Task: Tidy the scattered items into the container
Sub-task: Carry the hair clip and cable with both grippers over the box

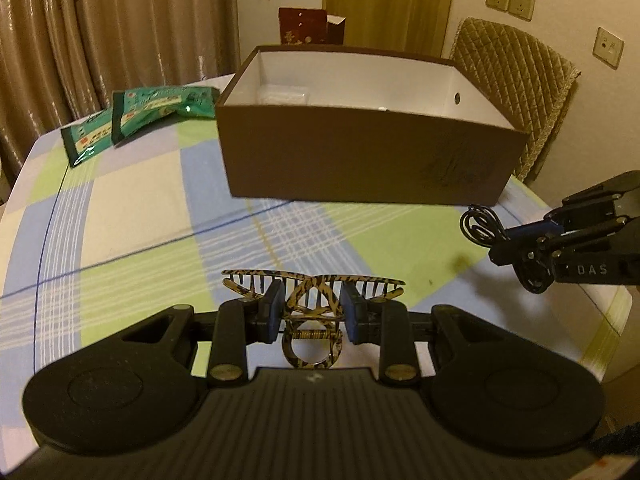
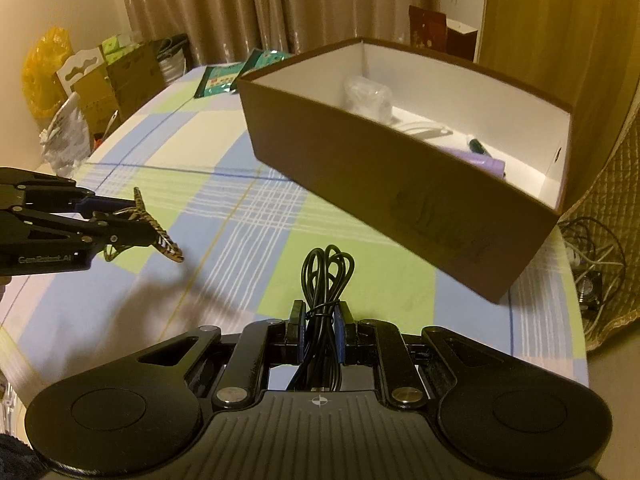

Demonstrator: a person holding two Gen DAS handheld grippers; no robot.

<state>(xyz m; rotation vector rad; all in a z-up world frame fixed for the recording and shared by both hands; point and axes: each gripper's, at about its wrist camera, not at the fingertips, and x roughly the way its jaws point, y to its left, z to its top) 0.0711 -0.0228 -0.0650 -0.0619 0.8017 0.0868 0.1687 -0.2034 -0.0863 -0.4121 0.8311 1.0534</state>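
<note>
Our left gripper [image 1: 313, 312] has its pads closed against the sides of a tortoiseshell hair claw [image 1: 312, 300], held clear above the checked tablecloth [image 1: 140, 216]. Our right gripper [image 2: 320, 332] is pinched nearly shut on a bundled black cable [image 2: 326, 276], its loops standing up between the pads. Both loads hang in the air short of the brown box [image 2: 400, 168], which stands ahead on the cloth, open at the top.

We judge the tidying well under way but not finished. Counting left to right: two green packets [image 1: 132, 120] lie on the cloth to the left of the box, touching one another and not yet collected; one hair claw and one cable are in our grips; one box. Inside it we count at least four things: a clear crumpled bag [image 2: 368, 96], a white piece [image 2: 424, 128], a dark pen-like item [image 2: 478, 146] and a purple object [image 2: 476, 160]. What remains, by our reckoning, is dropping both held items in, then the two packets.
</note>
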